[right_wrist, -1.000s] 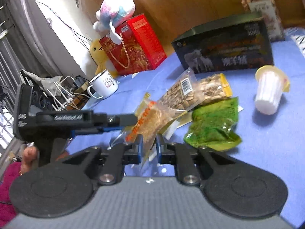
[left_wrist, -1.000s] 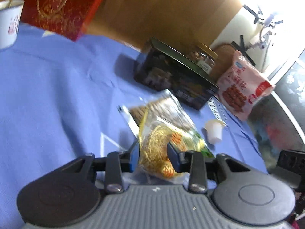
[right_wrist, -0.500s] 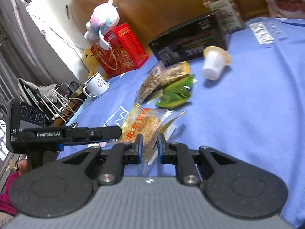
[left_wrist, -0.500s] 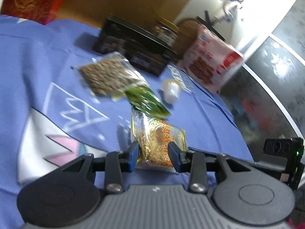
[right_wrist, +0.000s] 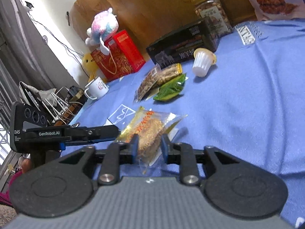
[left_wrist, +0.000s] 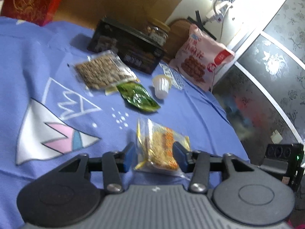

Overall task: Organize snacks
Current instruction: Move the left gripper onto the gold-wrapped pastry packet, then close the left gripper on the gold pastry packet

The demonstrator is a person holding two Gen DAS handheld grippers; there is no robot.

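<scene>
Both grippers are letting go of the same orange-and-gold snack packet [left_wrist: 162,148], which lies on the blue cloth [left_wrist: 190,110] at the near edge, well apart from the other snacks. The left gripper [left_wrist: 154,155] has its jaws opening, and its blue pads stand off either side of the packet with a gap showing, so it no longer grips. The right gripper [right_wrist: 149,147] is opening too, the packet's near end sitting between its pads but, as far as I can judge, not pinched. To finish this release cleanly I would say both should spread wide enough that the crinkly film does not cling to a pad, then draw straight back along their own line rather than lift, so the packet is not dragged. Farther off, the clear bag of seeds [left_wrist: 103,72] overlaps the green sachet [left_wrist: 138,96], with the little white cup [left_wrist: 161,85] on its side just to their right and the long black box [left_wrist: 125,45] behind them; those likely need grouping next. The left view is smeared, so I cannot read the print on the packet or say whether its corner touches a pad. The pink bag [left_wrist: 200,61] is cut off in the right view, the nut jar [right_wrist: 211,13] is half hidden behind the box, and the person shows only as a bit of hand [right_wrist: 24,165].
</scene>
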